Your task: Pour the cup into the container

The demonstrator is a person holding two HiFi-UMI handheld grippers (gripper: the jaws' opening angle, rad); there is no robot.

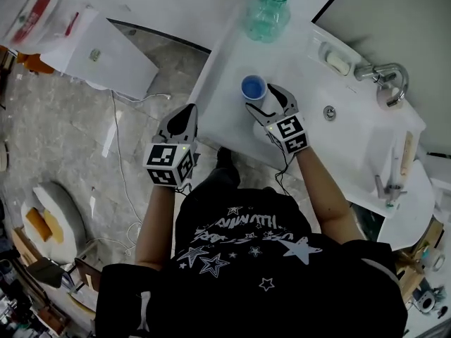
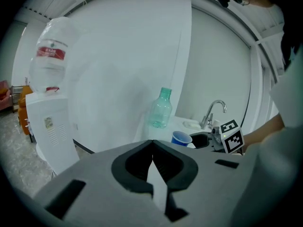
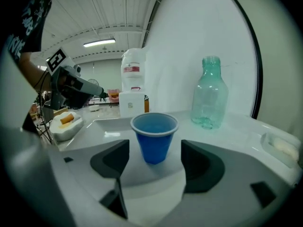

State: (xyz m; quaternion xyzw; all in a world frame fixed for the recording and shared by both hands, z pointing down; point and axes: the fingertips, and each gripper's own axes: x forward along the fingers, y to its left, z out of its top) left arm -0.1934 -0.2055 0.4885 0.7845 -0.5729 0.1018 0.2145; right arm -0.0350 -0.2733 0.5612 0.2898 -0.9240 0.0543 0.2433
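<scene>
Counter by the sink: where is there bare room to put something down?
Bare counter lies between the green bottle and the blue cup, and left of the cup. Crowded: around the cup, flanked by the open right tool, and near the soap and faucet.

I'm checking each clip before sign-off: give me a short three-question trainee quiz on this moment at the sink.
1. True or false: the right gripper is clamped on the blue cup.
2. The left gripper has its jaws: A) wide apart; B) together, empty; C) closed on the cup.
3. What stands upright on the counter beyond the cup?
Key: 1 false, its jaws stand open, pads off the cup; 2 B; 3 a green bottle.
</scene>
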